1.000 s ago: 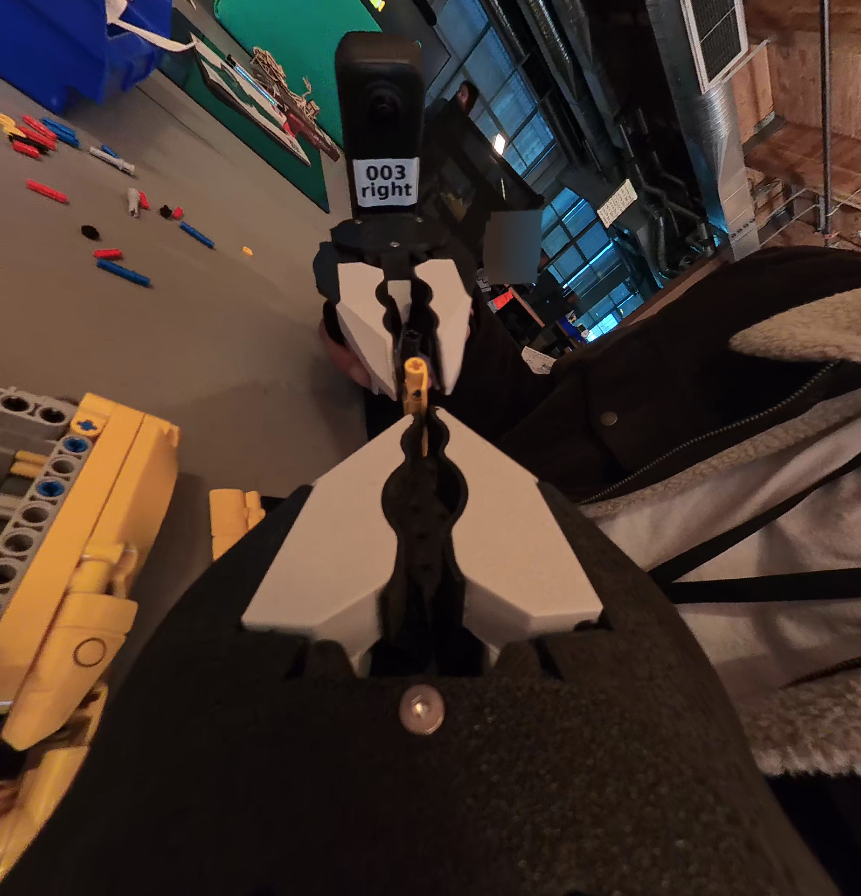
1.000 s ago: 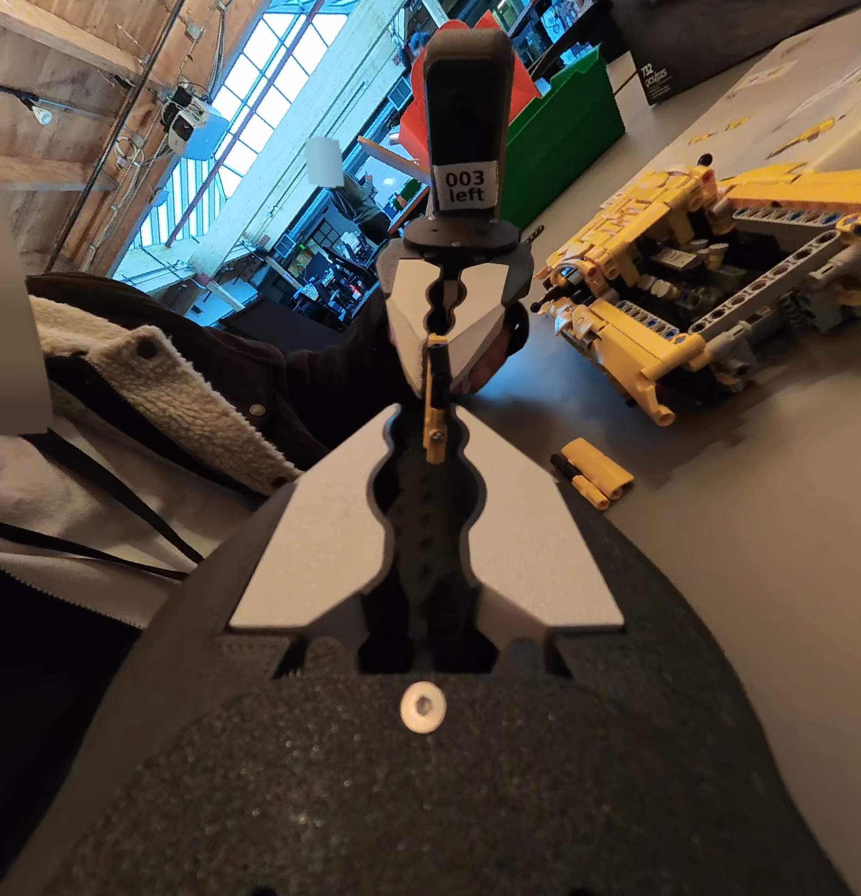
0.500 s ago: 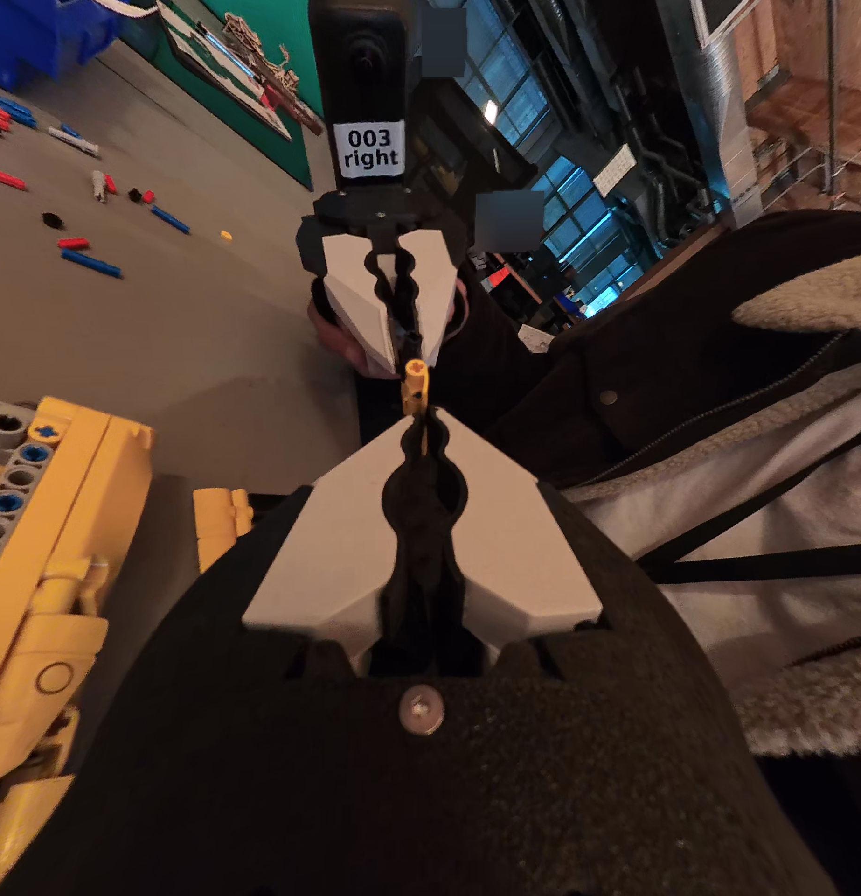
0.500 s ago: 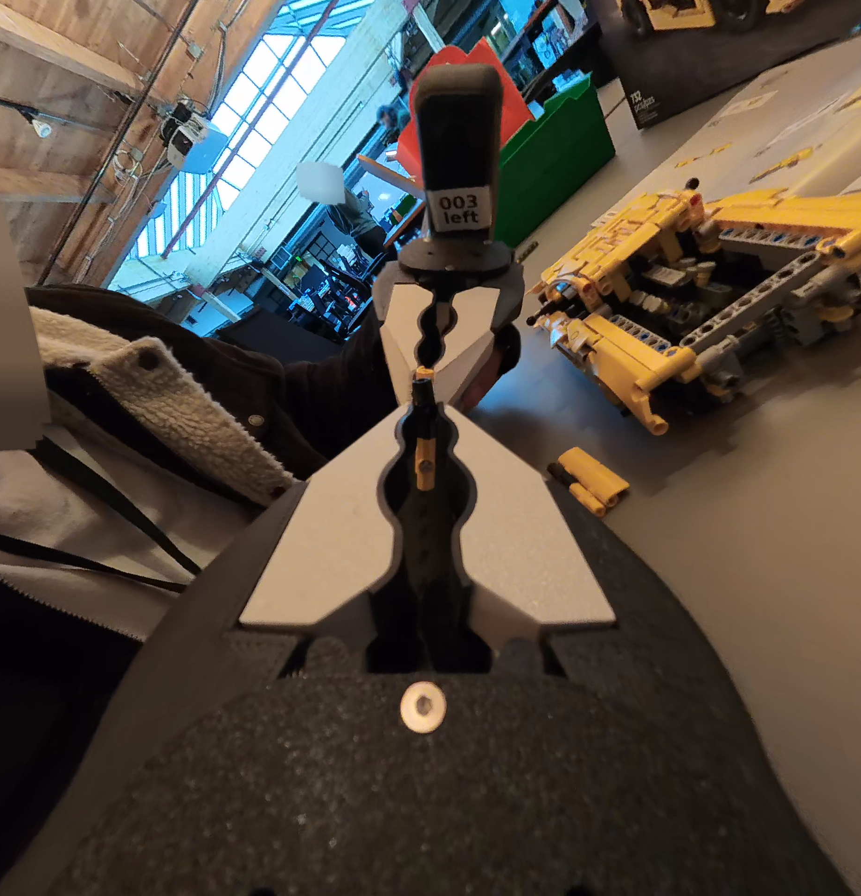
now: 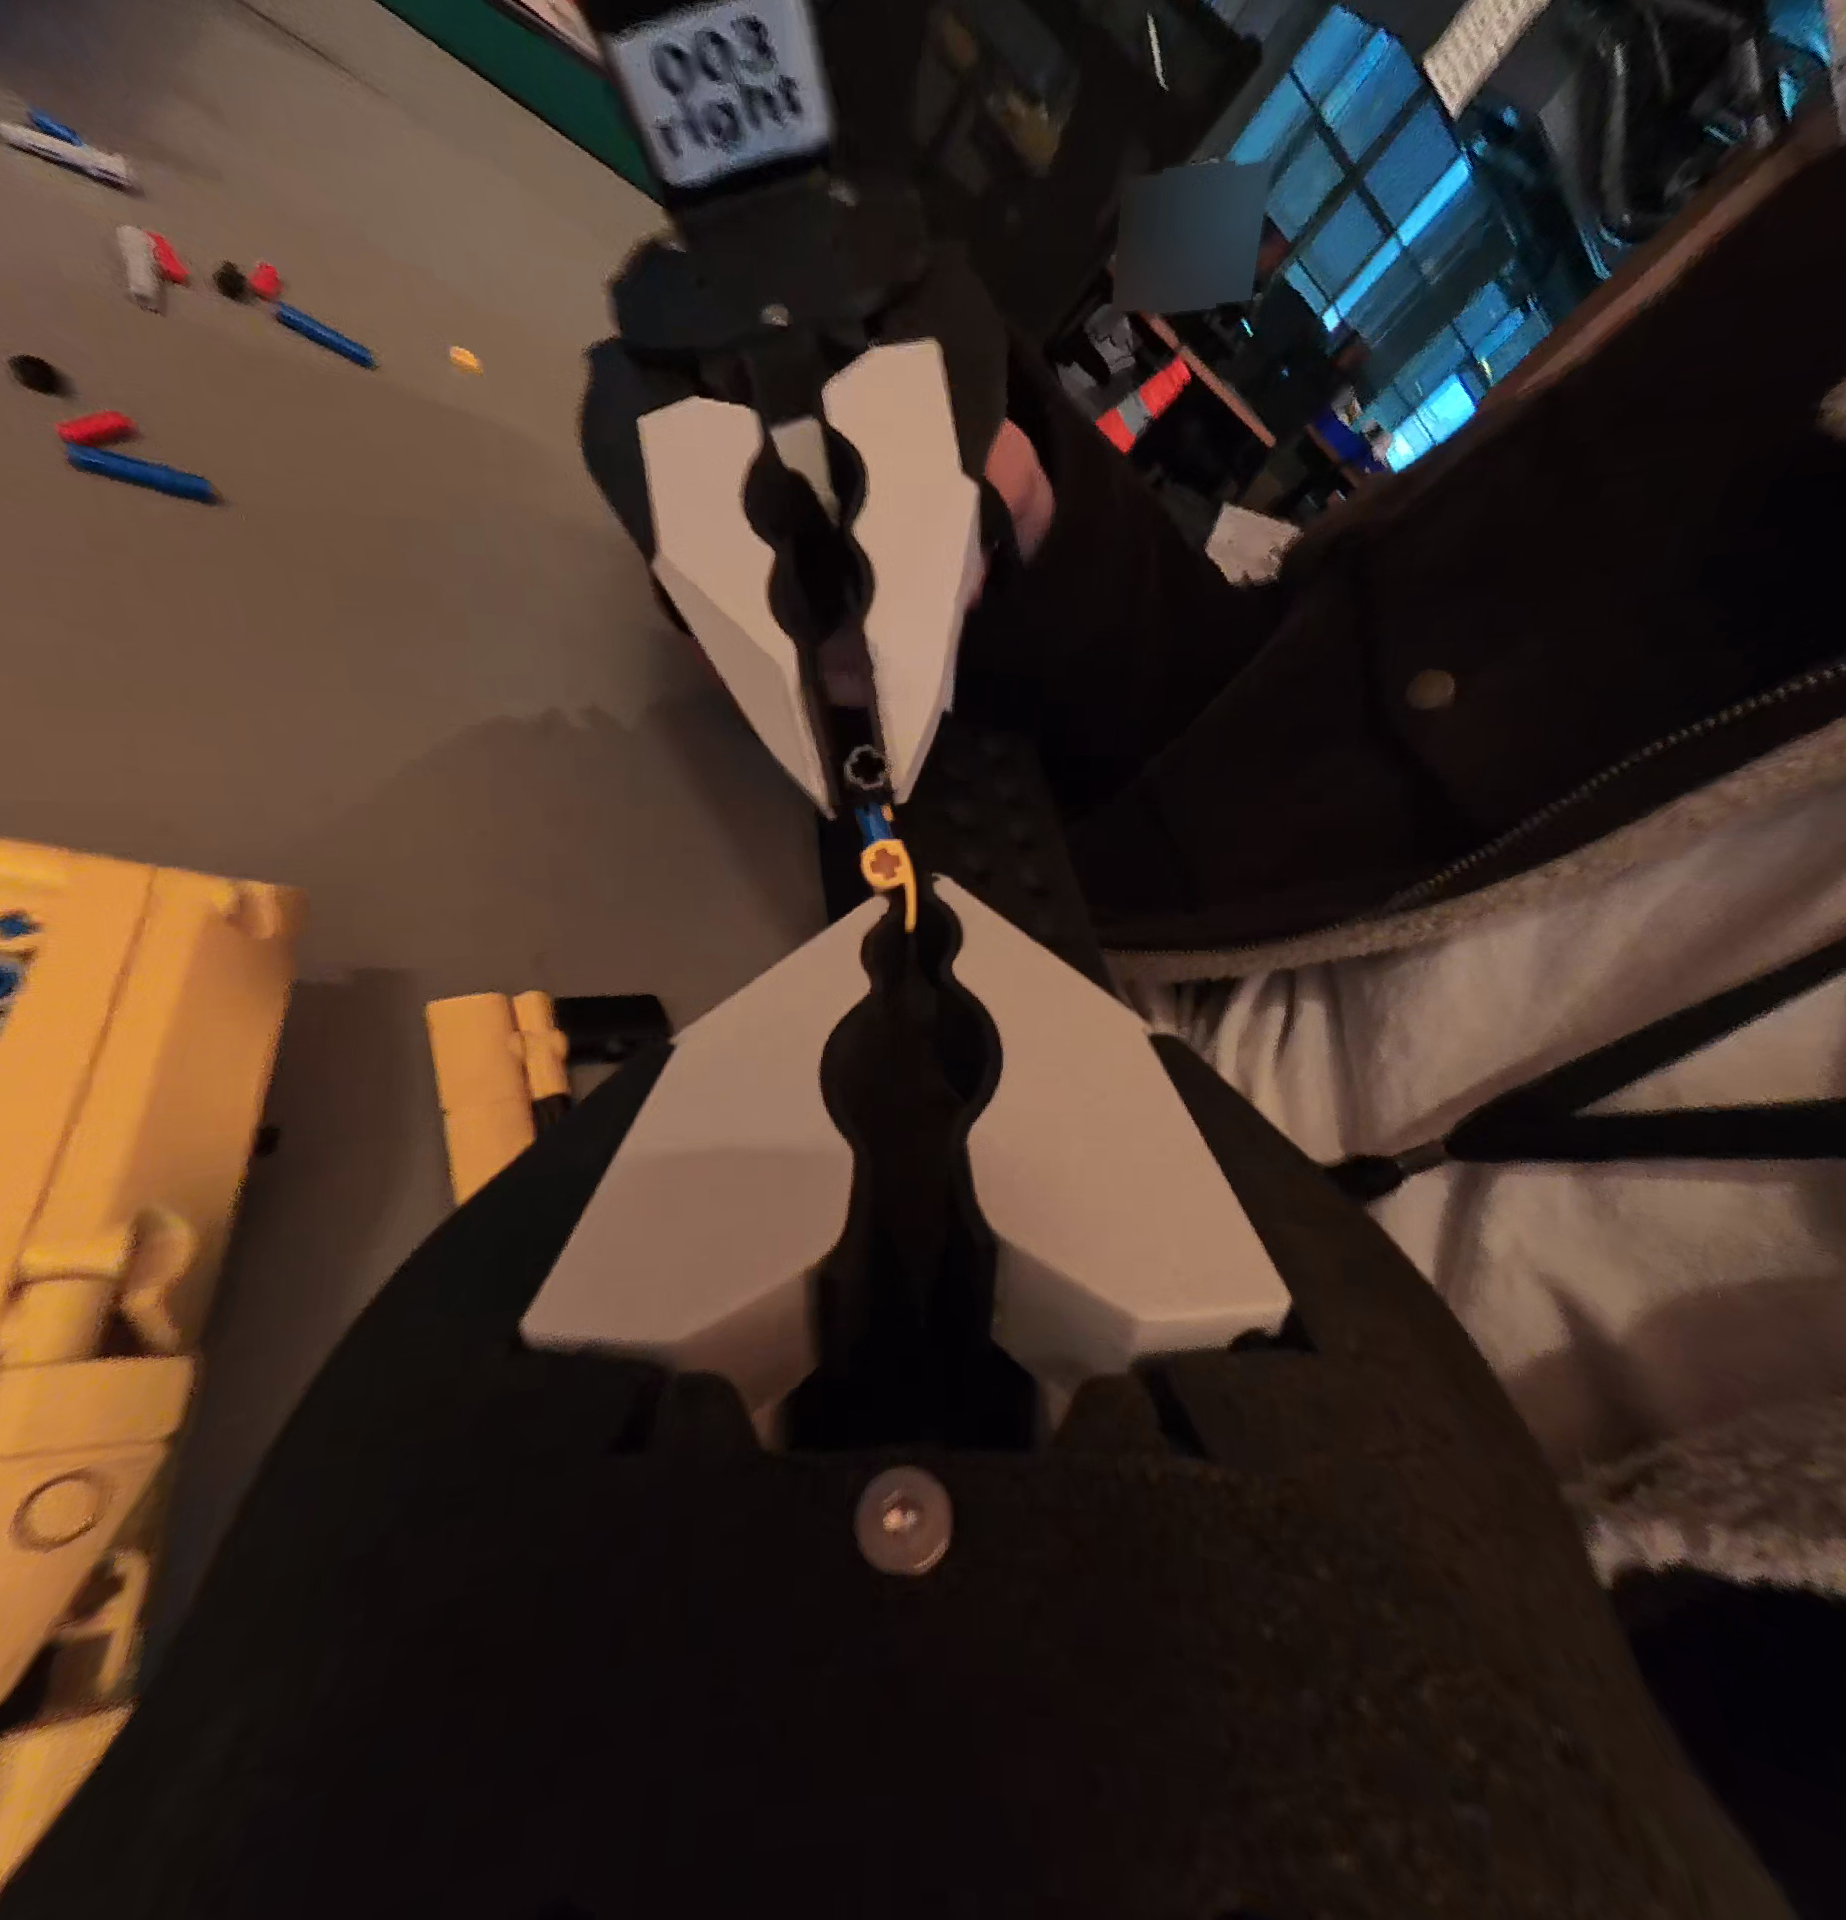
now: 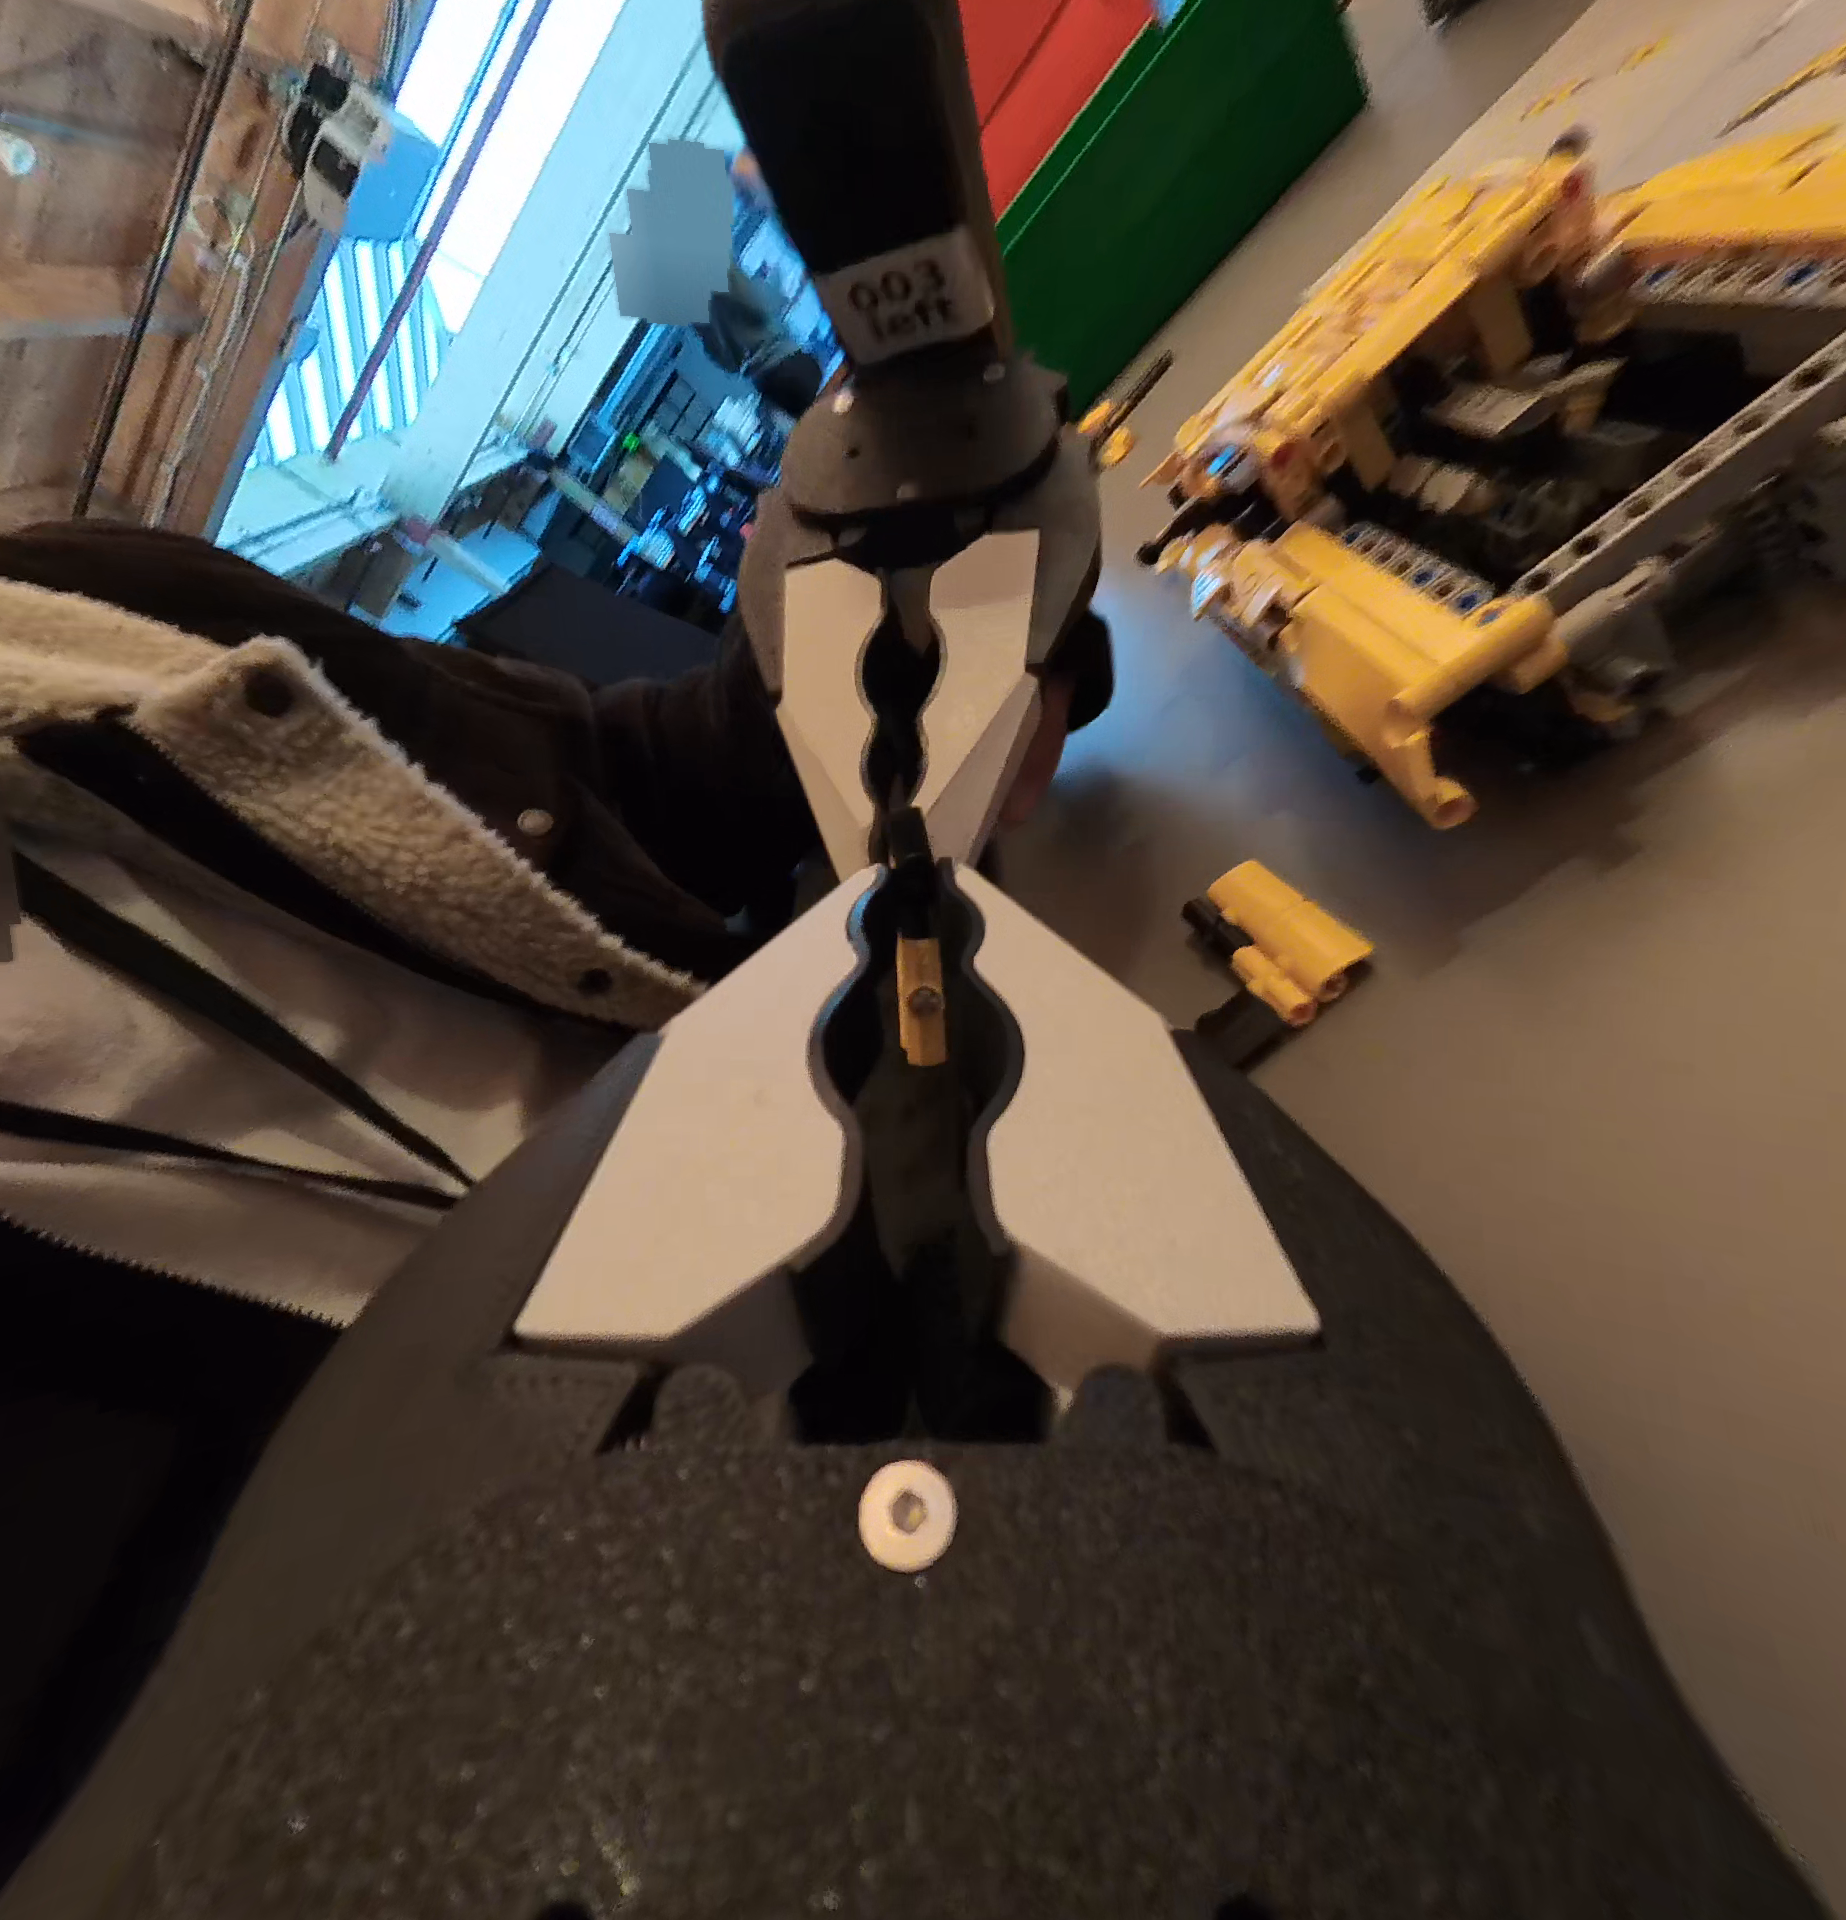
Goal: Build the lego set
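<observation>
While both jaws pinch, yellow piece (image 5: 888, 871) (blue-tipped) sits between them.

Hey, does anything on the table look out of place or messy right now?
Nothing looks damaged or spilled. Small red, blue and black loose pieces lie scattered on the grey table, and a small yellow sub-assembly lies apart from the yellow model.

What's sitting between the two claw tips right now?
In the left wrist view, a short blue pin bridges the gap, from the small yellow connector in the left claw to the black piece in the right claw.
</observation>
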